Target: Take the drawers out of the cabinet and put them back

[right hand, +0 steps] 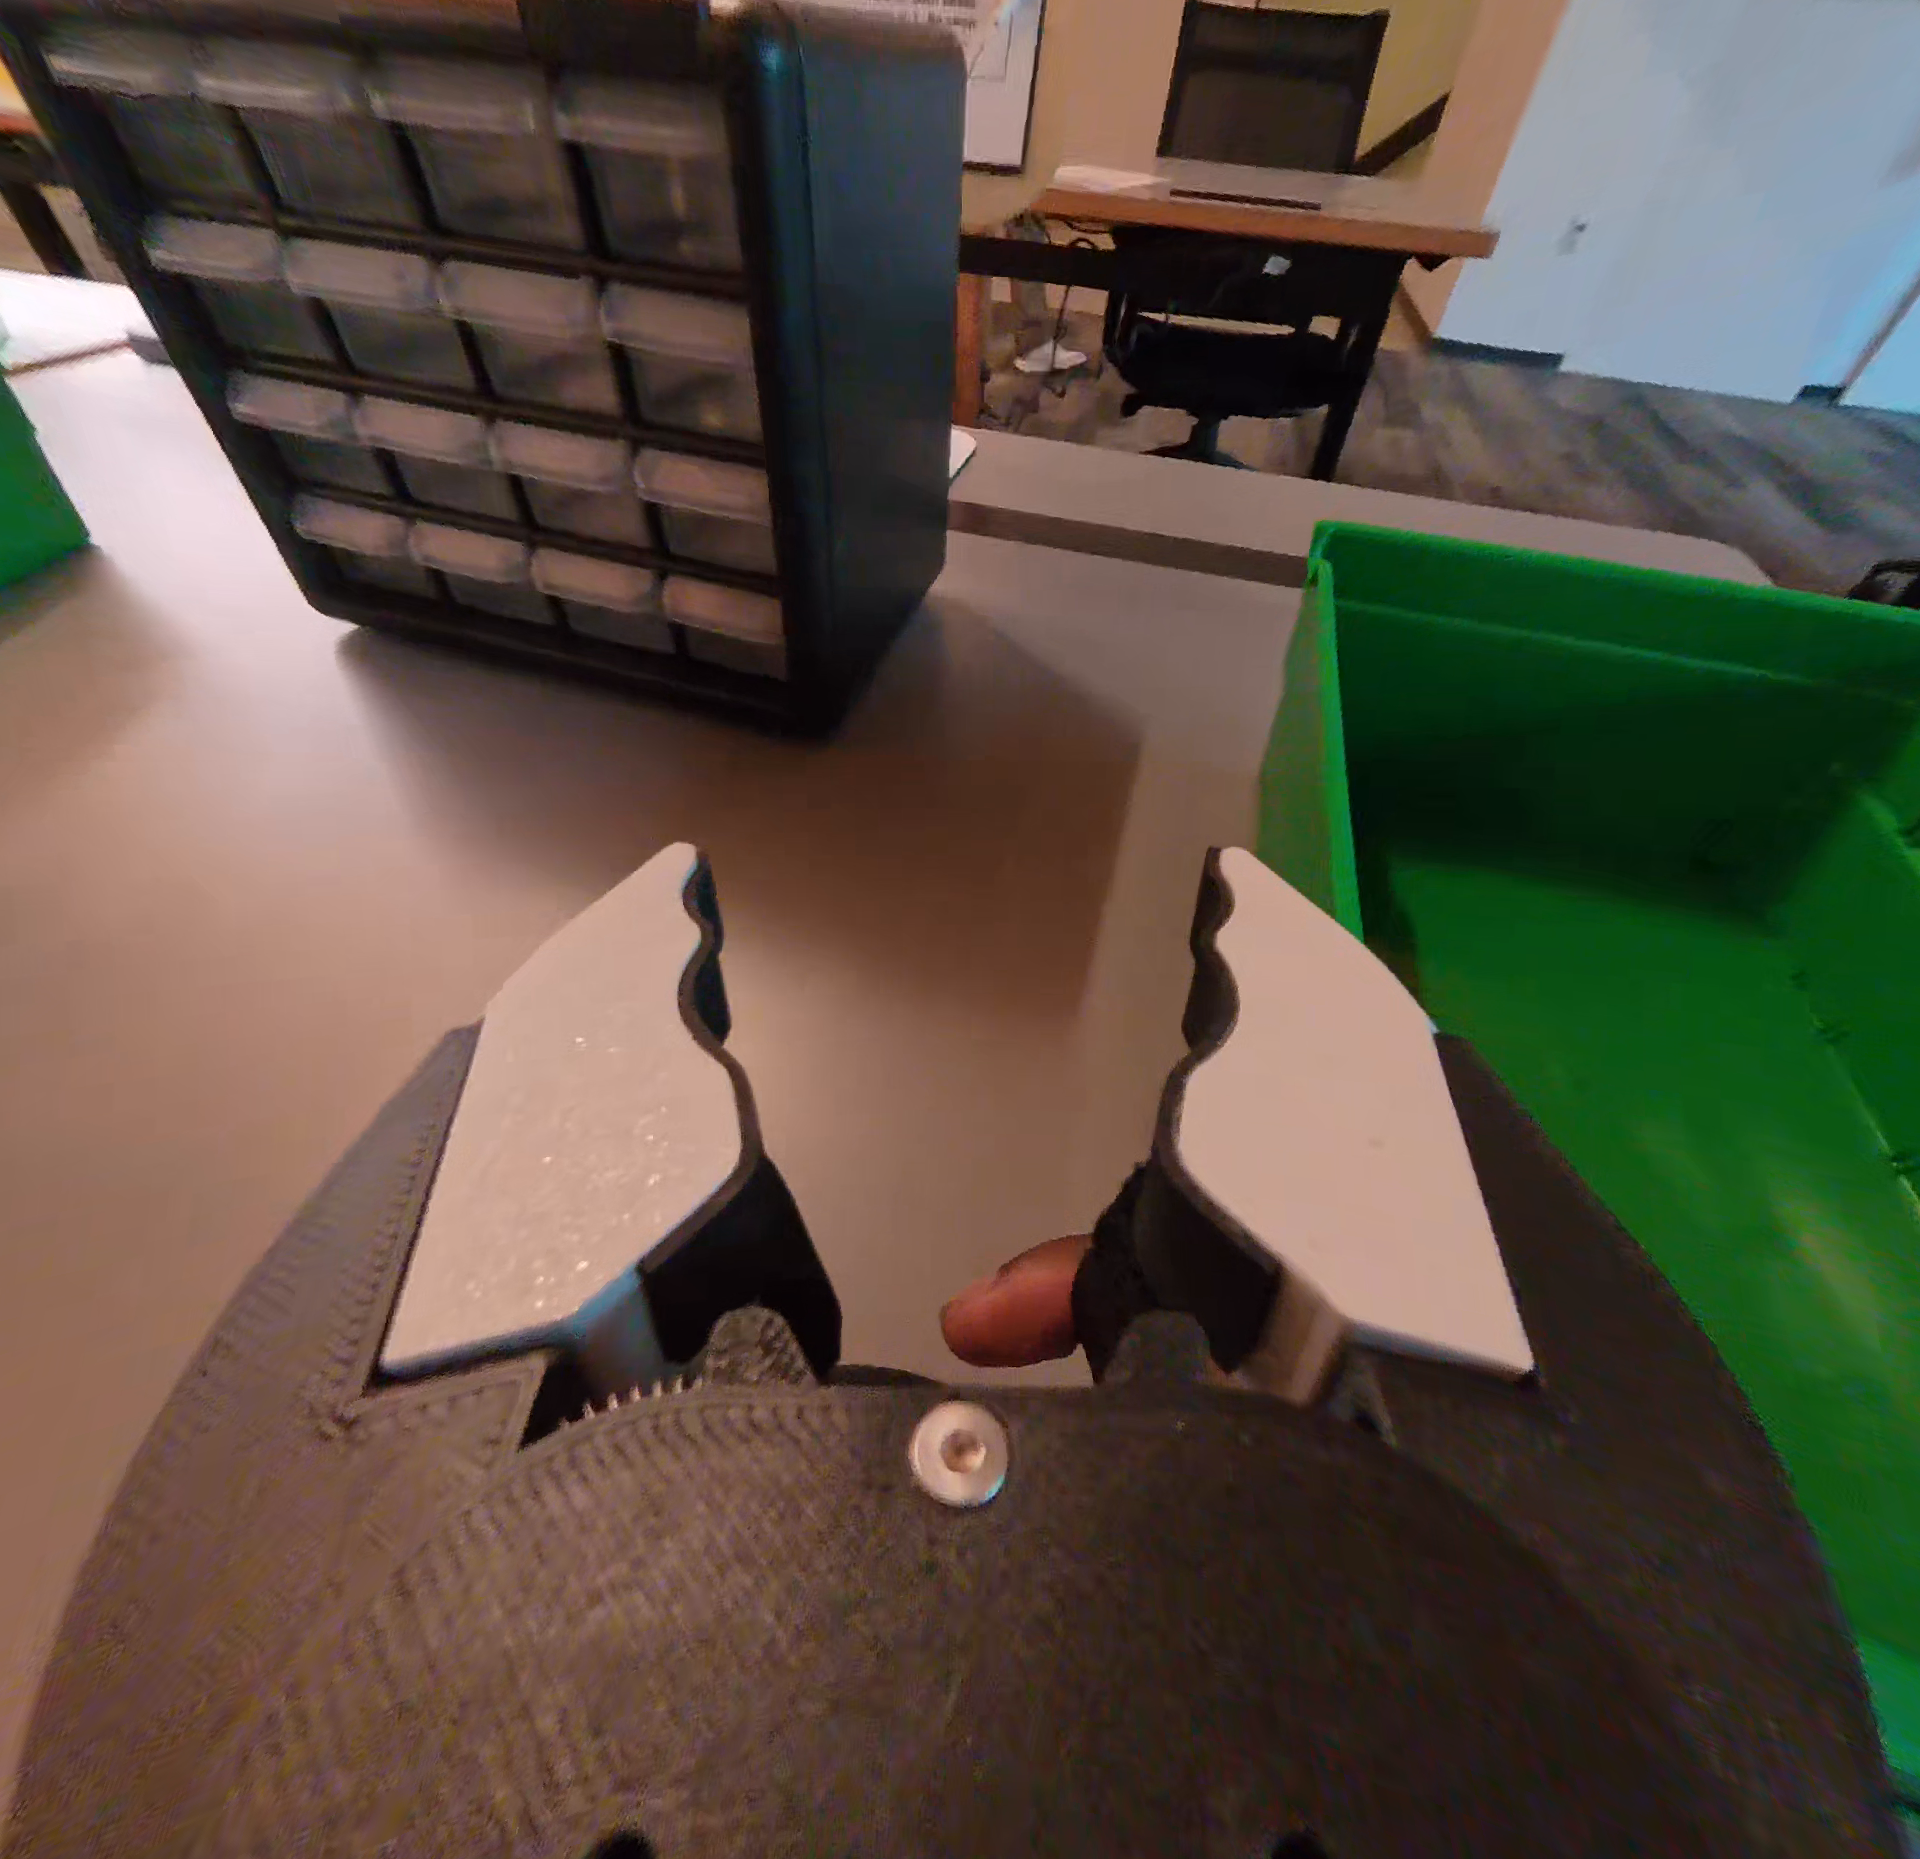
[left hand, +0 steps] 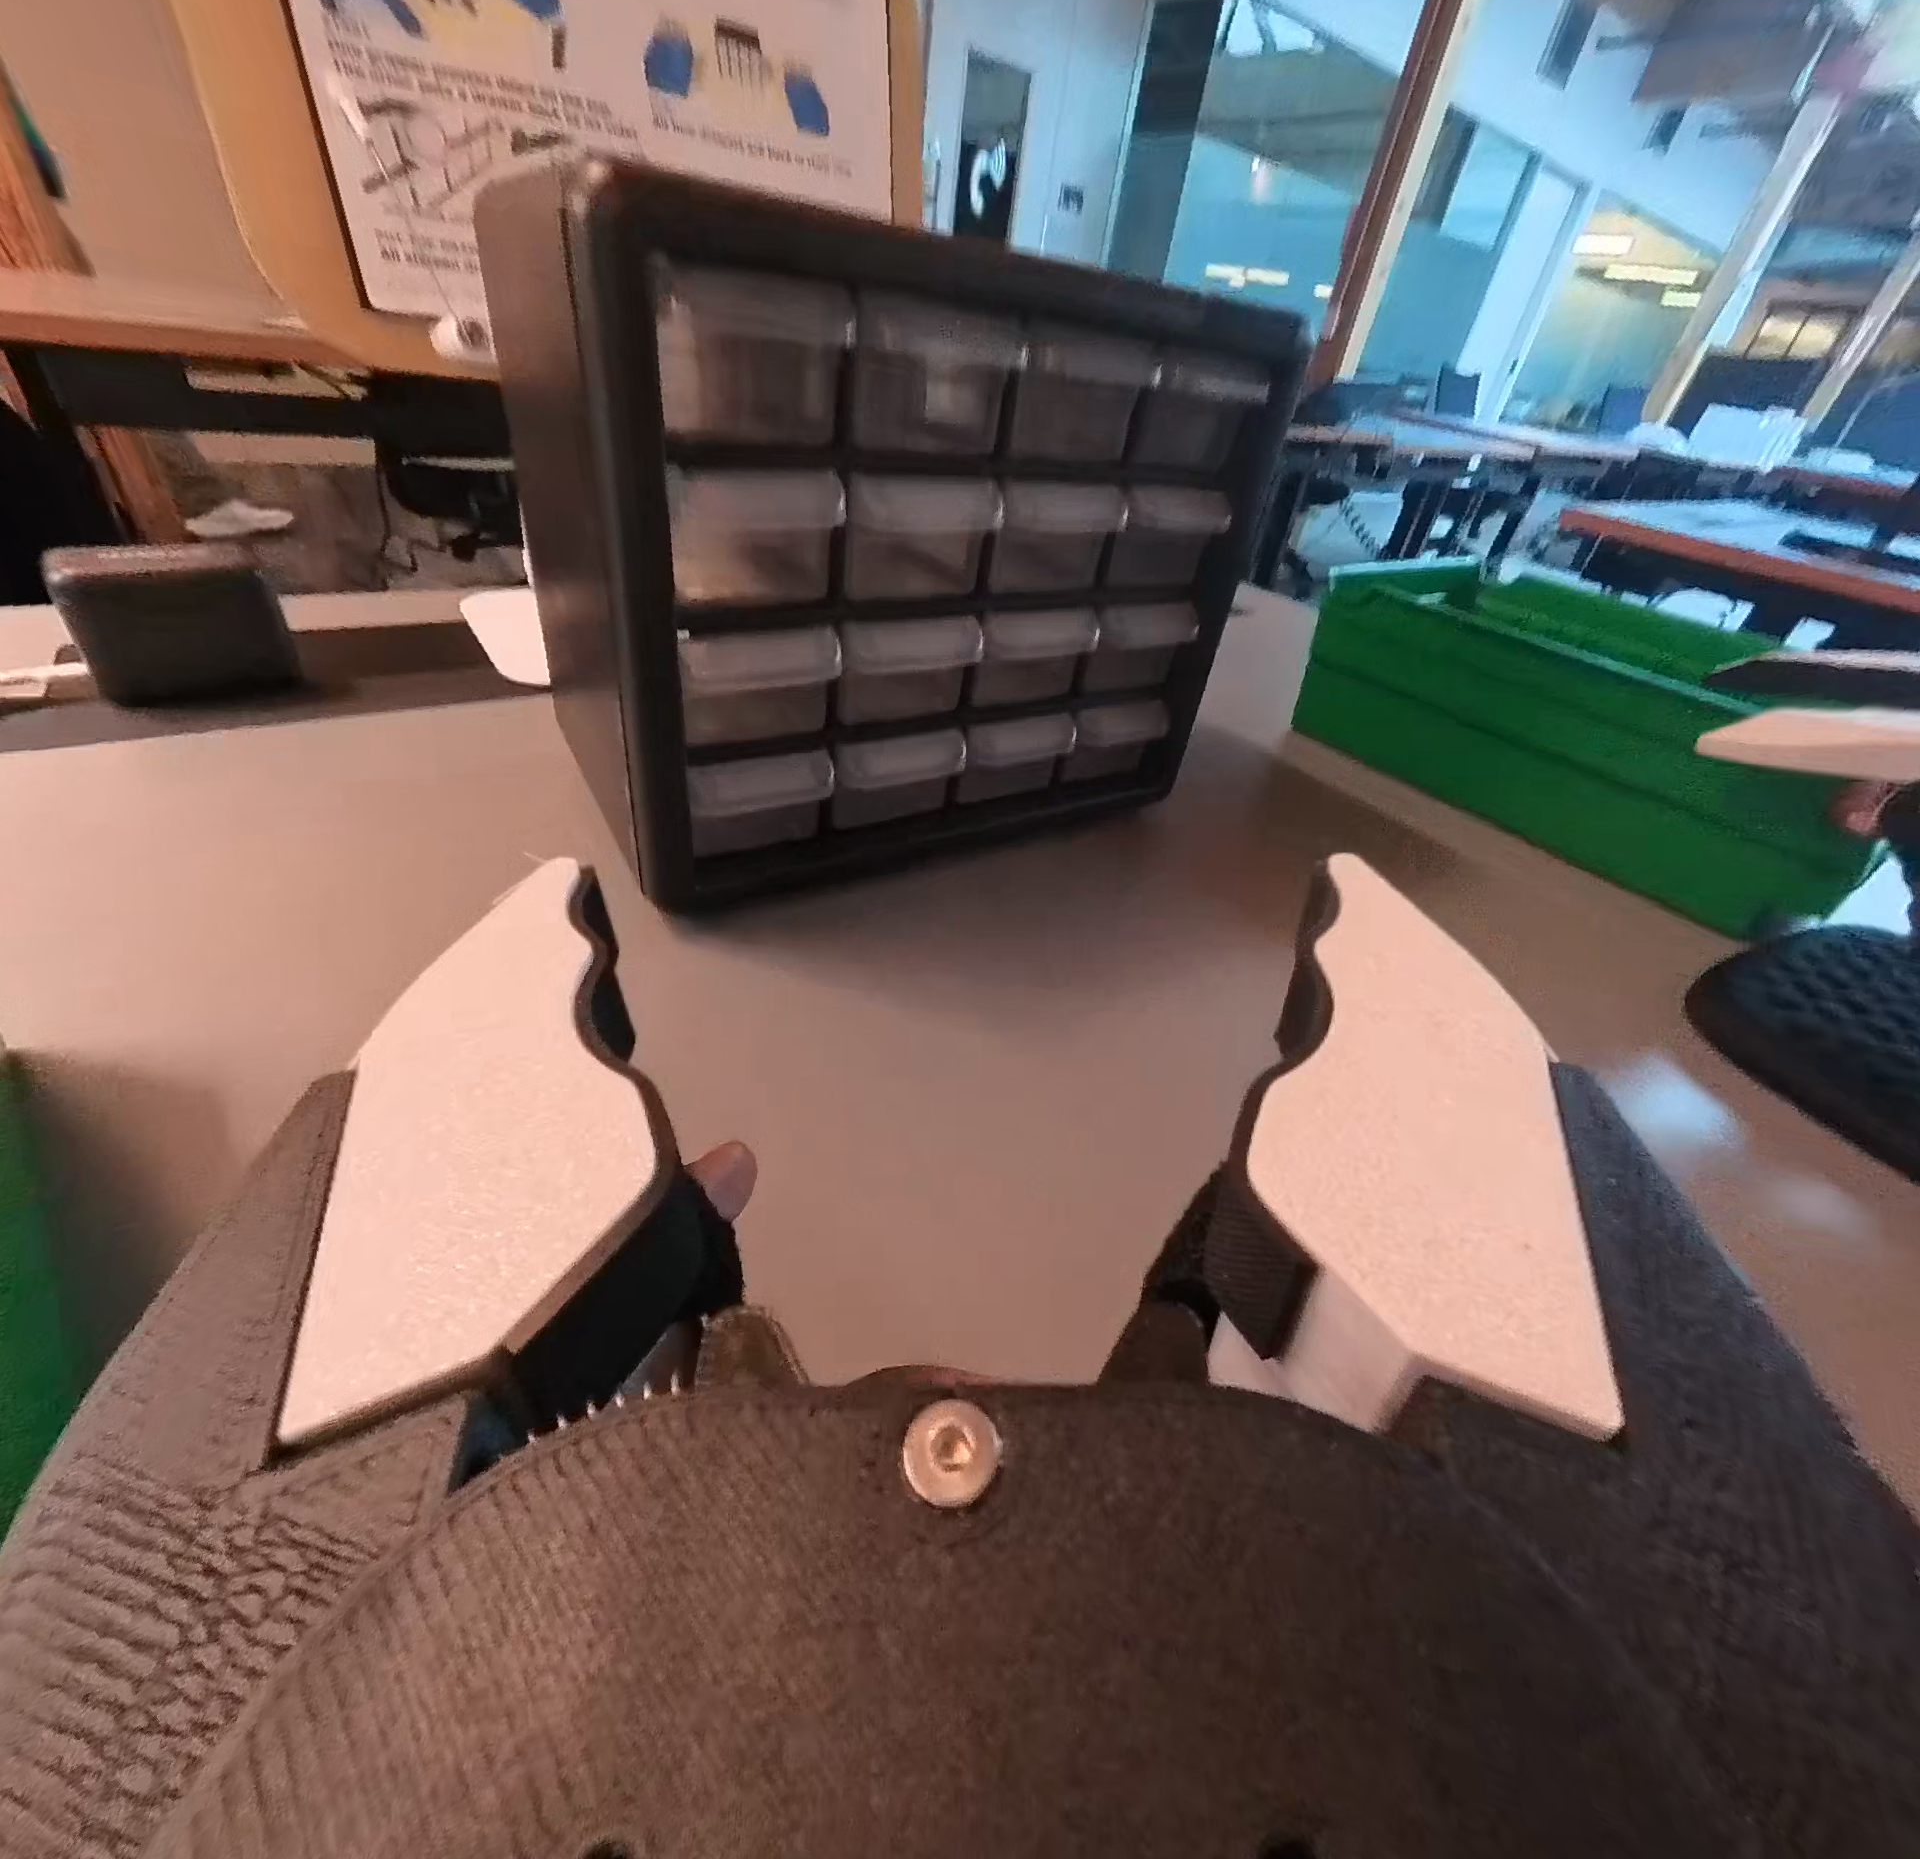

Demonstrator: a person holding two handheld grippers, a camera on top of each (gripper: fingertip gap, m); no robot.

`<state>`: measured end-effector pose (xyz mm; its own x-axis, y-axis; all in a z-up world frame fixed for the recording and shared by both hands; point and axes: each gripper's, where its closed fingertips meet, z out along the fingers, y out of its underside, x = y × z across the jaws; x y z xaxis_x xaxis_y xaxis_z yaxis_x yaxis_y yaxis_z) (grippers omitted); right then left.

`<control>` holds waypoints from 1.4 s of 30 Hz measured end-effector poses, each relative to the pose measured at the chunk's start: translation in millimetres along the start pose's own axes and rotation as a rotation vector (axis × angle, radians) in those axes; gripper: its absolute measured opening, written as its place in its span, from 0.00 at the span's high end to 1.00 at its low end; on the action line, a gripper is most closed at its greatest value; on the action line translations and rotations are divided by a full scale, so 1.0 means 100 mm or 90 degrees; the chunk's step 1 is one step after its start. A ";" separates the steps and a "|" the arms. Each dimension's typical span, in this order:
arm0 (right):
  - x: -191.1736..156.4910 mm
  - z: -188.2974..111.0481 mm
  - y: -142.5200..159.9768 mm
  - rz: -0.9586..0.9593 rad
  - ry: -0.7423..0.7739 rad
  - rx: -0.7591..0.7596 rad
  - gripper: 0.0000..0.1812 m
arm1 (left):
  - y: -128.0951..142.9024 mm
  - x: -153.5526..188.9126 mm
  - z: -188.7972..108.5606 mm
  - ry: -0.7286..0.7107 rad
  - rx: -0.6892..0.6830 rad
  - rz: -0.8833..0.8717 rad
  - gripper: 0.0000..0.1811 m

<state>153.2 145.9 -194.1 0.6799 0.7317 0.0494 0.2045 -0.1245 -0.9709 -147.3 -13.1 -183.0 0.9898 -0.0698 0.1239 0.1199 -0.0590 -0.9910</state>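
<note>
Cabinet: black, upright on grey table, ahead of both grippers.
Drawers: clear, four rows of four, all seated.
Left gripper: jaws spread, empty, short of cabinet.
Right gripper: jaws spread, empty, beside green bin.

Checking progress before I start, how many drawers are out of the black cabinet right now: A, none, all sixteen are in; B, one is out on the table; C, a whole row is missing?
A: the cabinet shows every slot of its four-by-four grid filled, and both grippers, left and right, hang open and empty.
</note>
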 end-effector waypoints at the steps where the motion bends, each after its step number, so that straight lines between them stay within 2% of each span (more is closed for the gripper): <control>1: 0.00 0.01 0.03 -0.012 0.006 -0.009 0.52 | 0.04 -0.01 0.01 -0.004 -0.008 0.008 0.32; 4: -0.03 0.06 0.08 -0.040 0.016 -0.023 0.52 | 0.06 -0.01 0.03 -0.013 -0.002 0.032 0.34; 10: -0.24 0.21 0.36 -0.041 -0.080 -0.080 0.50 | 0.13 -0.07 0.05 -0.043 -0.018 0.087 0.37; 26: -0.20 0.25 0.43 -0.034 -0.065 -0.099 0.54 | 0.22 -0.08 0.09 -0.045 -0.044 0.091 0.46; 29: -0.14 0.13 0.22 -0.035 -0.023 -0.046 0.60 | 0.21 -0.10 0.08 -0.049 -0.040 0.081 0.46; 31: 0.02 0.03 0.10 -0.048 0.050 -0.054 0.62 | 0.21 -0.12 0.08 -0.052 -0.038 0.072 0.47; 32: 0.13 -0.02 0.07 -0.073 0.090 -0.069 0.66 | 0.20 -0.12 0.08 -0.053 -0.037 0.070 0.47; 34: 0.41 -0.14 0.07 -0.132 0.188 -0.126 0.86 | 0.20 -0.11 0.08 -0.052 -0.035 0.073 0.47; 35: 0.51 -0.17 0.10 -0.158 0.210 -0.167 0.88 | 0.20 -0.11 0.08 -0.051 -0.035 0.075 0.47; 36: 0.58 -0.17 0.17 -0.172 0.208 -0.220 0.87 | 0.20 -0.10 0.08 -0.051 -0.035 0.078 0.48; 39: 0.75 -0.15 0.35 -0.213 0.213 -0.345 0.74 | 0.20 -0.10 0.08 -0.053 -0.036 0.082 0.48; 41: 0.77 -0.12 0.34 -0.229 0.217 -0.360 0.71 | 0.21 -0.11 0.09 -0.055 -0.043 0.082 0.49; 42: 0.71 -0.09 0.24 -0.238 0.213 -0.330 0.69 | 0.21 -0.11 0.12 -0.051 -0.052 0.084 0.50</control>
<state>212.4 189.0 -211.5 0.6620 0.5529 0.5059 0.7166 -0.2691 -0.6435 -154.4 -1.8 -206.1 0.9999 -0.0035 -0.0140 -0.0144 -0.1354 -0.9907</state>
